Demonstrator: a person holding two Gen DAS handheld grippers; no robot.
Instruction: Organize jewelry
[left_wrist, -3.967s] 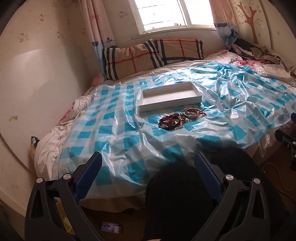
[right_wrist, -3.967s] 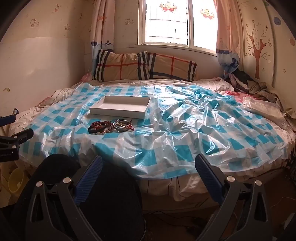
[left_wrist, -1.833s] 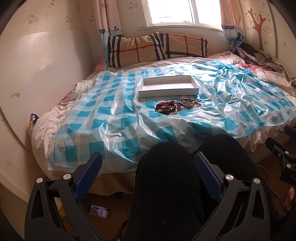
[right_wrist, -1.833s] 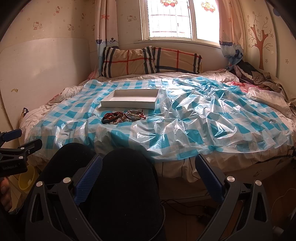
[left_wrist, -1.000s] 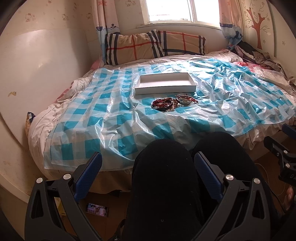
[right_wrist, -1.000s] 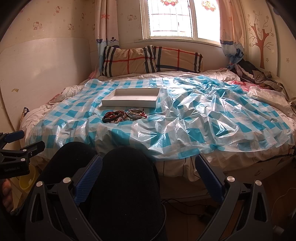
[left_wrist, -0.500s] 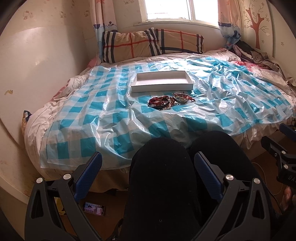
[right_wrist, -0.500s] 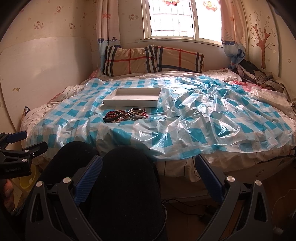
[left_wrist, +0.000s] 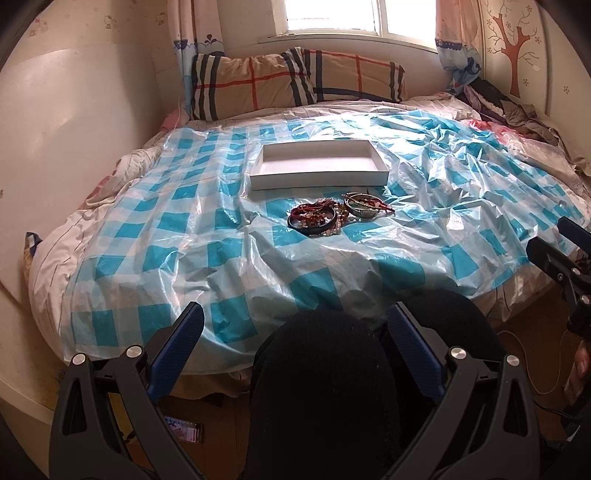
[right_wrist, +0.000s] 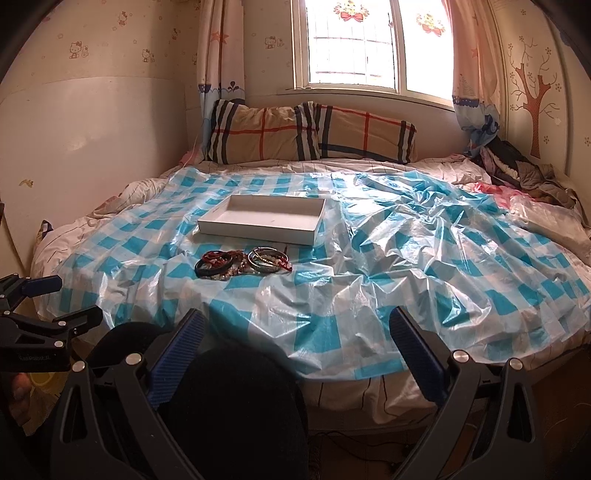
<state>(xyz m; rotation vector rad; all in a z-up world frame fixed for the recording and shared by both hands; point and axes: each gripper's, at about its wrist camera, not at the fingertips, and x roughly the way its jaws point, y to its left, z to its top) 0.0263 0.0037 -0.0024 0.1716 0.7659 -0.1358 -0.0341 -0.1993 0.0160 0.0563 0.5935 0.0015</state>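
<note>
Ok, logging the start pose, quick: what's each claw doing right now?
Left claw: open, holding nothing.
Right claw: open, holding nothing.

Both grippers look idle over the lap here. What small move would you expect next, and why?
Probably a reach forward with the left gripper toward the bracelet pile. Both it and the right gripper are open and empty, far from the bed's middle. The white tray behind the pile holds nothing, so no jewelry is sorted yet.
</note>
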